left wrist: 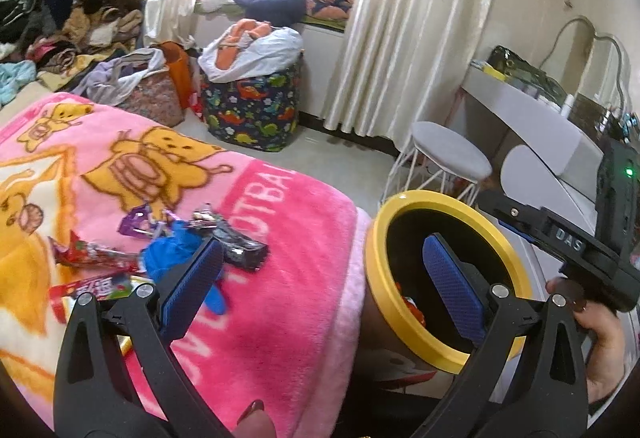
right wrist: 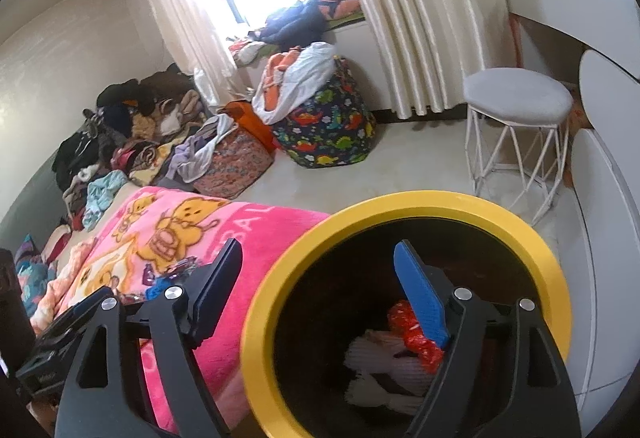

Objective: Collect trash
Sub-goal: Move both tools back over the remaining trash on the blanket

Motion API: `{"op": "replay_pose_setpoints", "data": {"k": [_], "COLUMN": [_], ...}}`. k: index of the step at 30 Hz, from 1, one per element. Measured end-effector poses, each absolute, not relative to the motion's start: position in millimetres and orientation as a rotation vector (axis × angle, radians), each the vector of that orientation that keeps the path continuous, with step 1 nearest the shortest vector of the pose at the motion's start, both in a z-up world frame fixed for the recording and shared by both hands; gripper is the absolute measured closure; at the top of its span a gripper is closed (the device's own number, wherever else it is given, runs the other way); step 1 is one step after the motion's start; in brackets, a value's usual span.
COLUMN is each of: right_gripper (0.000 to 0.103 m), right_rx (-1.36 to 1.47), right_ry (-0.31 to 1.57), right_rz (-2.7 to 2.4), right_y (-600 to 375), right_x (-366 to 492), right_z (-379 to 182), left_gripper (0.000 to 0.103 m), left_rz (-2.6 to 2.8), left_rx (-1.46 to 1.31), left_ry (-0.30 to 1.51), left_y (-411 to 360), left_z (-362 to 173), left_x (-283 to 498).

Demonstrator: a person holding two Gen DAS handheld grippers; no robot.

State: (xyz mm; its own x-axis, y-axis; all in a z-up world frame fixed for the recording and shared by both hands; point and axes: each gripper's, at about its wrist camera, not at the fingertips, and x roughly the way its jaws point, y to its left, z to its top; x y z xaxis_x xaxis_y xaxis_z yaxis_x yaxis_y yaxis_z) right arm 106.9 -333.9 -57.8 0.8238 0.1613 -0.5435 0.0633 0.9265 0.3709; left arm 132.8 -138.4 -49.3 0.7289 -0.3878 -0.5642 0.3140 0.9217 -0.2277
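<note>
A black trash bin with a yellow rim (left wrist: 376, 258) (right wrist: 404, 200) stands beside the bed. Inside it lie a red wrapper (right wrist: 412, 330) and white crumpled paper (right wrist: 380, 362). On the pink blanket (left wrist: 280, 318) lie several wrappers: a black one (left wrist: 240, 248), a blue one (left wrist: 172, 256), a red one (left wrist: 96, 252) and a purple one (left wrist: 134, 224). My left gripper (left wrist: 324, 282) is open and empty, straddling the blanket edge and the bin. My right gripper (right wrist: 320, 298) is open and empty, its right finger over the bin's mouth.
A white wire-legged stool (right wrist: 518, 102) stands right of the bin, by a white desk (right wrist: 568, 6). A dinosaur-print bag (left wrist: 252, 110) and a floral bag (right wrist: 232, 162) sit on the floor by the curtains. Clothes are piled (left wrist: 68, 22) at the back left.
</note>
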Motion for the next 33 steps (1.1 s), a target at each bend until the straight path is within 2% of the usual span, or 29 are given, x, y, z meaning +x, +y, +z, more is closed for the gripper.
{"op": "replay_pose_setpoints", "data": {"k": [33], "right_gripper": [0.027], "right_rx": [0.155], "right_ry": [0.637], "right_rz": [0.296], "right_y": [-212.6], "right_x": [112.1], "right_z": [-56.6], "left_gripper": [0.011], "left_rz": [-0.163], "left_rx": [-0.247], "left_ry": [0.621], "left_y": [-20.8], "left_z": [-53.4], "left_x": [136.4]}}
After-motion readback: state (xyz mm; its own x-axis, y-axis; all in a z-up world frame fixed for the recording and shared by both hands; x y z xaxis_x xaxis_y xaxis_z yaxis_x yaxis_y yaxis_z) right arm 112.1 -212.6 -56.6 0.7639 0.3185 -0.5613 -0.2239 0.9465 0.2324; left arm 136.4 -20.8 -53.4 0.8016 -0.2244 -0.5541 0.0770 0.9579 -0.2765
